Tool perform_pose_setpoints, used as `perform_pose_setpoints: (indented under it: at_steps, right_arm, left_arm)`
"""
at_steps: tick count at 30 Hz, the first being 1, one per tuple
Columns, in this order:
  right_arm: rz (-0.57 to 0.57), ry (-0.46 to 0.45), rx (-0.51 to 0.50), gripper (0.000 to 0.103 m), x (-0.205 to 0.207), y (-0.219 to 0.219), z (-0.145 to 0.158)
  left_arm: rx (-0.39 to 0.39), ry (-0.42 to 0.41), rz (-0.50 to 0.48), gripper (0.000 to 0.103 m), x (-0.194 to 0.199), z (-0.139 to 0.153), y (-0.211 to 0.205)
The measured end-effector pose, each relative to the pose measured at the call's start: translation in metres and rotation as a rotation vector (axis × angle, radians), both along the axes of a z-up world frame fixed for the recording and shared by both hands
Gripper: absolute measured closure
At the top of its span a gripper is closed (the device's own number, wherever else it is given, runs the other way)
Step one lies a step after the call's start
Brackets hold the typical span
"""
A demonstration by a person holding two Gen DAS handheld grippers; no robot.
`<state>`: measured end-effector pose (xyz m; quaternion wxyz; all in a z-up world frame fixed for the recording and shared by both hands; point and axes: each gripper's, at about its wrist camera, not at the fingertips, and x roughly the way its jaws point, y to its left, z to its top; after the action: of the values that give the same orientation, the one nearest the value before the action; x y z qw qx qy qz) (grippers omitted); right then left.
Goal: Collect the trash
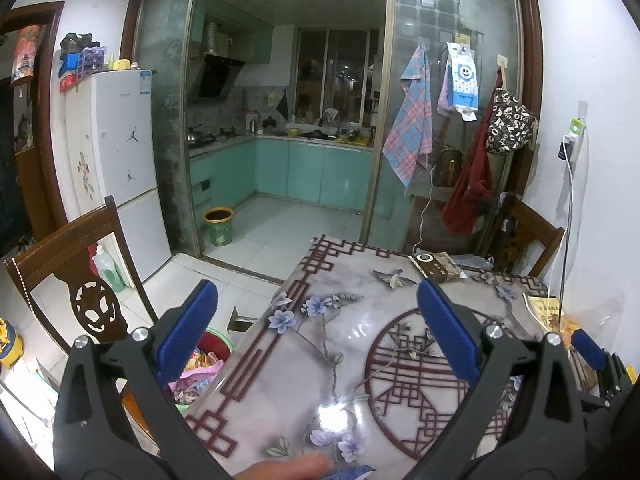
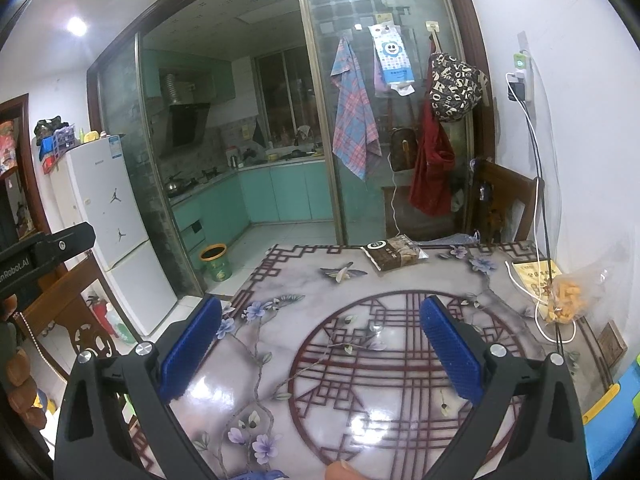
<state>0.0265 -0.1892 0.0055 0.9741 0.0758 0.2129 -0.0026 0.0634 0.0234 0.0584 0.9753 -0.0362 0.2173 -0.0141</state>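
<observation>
A brown snack packet (image 1: 436,266) (image 2: 394,256) lies flat at the far edge of the flower-patterned table (image 1: 320,360) (image 2: 360,380). A clear bag of orange snacks (image 2: 564,300) (image 1: 568,324) rests on a yellow packet (image 2: 532,276) by the right wall. Beside the table's left edge, low down, a red and green basin (image 1: 212,346) holds crumpled wrappers. My left gripper (image 1: 318,320) hangs open over the table's left part, nothing between its blue pads. My right gripper (image 2: 320,344) is open too, empty, above the round red pattern.
A wooden chair (image 1: 80,280) stands left of the table, another (image 2: 508,204) at the far right corner. A white cable (image 2: 536,312) loops over the table's right side. A yellow-green bin (image 1: 218,226) (image 2: 216,262) sits on the kitchen floor. A fingertip (image 1: 288,468) shows at the bottom edge.
</observation>
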Motion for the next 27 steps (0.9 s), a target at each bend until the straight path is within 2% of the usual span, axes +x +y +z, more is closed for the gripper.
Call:
perform_pose_setpoints:
  at_steps: [27]
  right_arm:
    - [0.000, 0.019, 0.011, 0.007, 0.0011, -0.0029, -0.0064]
  left_arm:
    - [0.004, 0.024, -0.001, 0.005, 0.0045, -0.0065, -0.0051]
